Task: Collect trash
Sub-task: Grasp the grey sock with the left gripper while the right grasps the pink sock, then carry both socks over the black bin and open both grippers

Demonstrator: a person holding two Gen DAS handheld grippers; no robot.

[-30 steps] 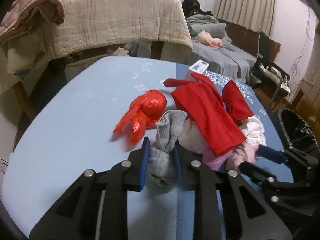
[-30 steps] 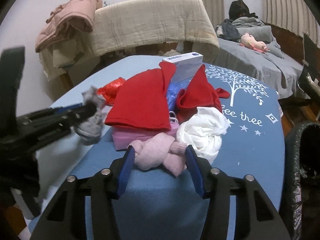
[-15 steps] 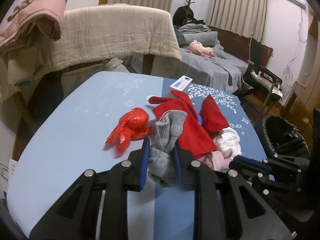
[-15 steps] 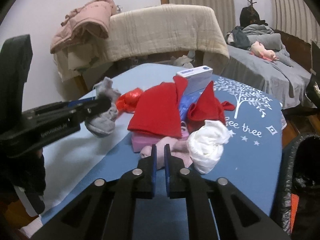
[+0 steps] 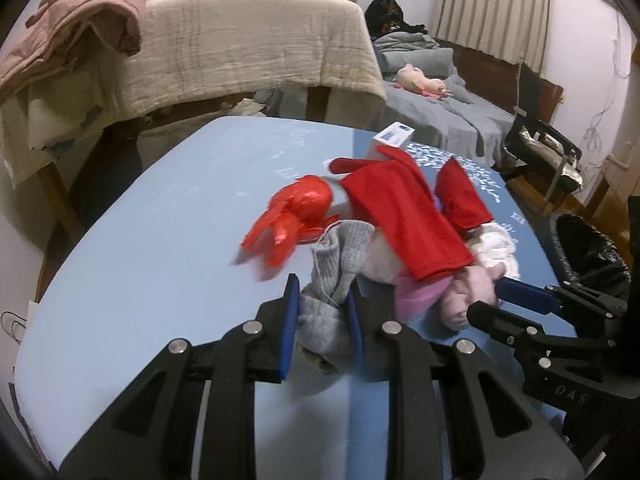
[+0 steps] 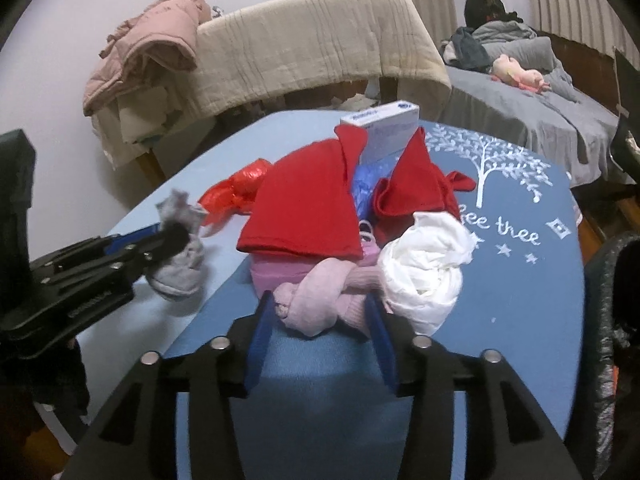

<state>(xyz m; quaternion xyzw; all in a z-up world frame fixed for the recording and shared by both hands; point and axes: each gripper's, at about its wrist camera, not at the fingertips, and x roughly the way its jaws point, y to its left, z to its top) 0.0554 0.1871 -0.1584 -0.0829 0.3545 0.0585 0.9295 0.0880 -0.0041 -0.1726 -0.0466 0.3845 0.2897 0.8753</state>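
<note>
My left gripper is shut on a grey sock and holds it just above the blue table; it also shows in the right wrist view. My right gripper is open, its fingers on either side of a knotted pink sock at the near edge of the pile. The pile holds a red cloth, a white bundle and a pink item. A crumpled red plastic bag lies left of the pile.
A white and blue box stands behind the pile. A black-lined trash bin stands at the table's right edge. A chair draped with a beige blanket is beyond the table, and a bed at the back right.
My right gripper was shut half a second ago and is now open around the pink sock. My left gripper still holds the grey sock and has moved nearer the pile.
</note>
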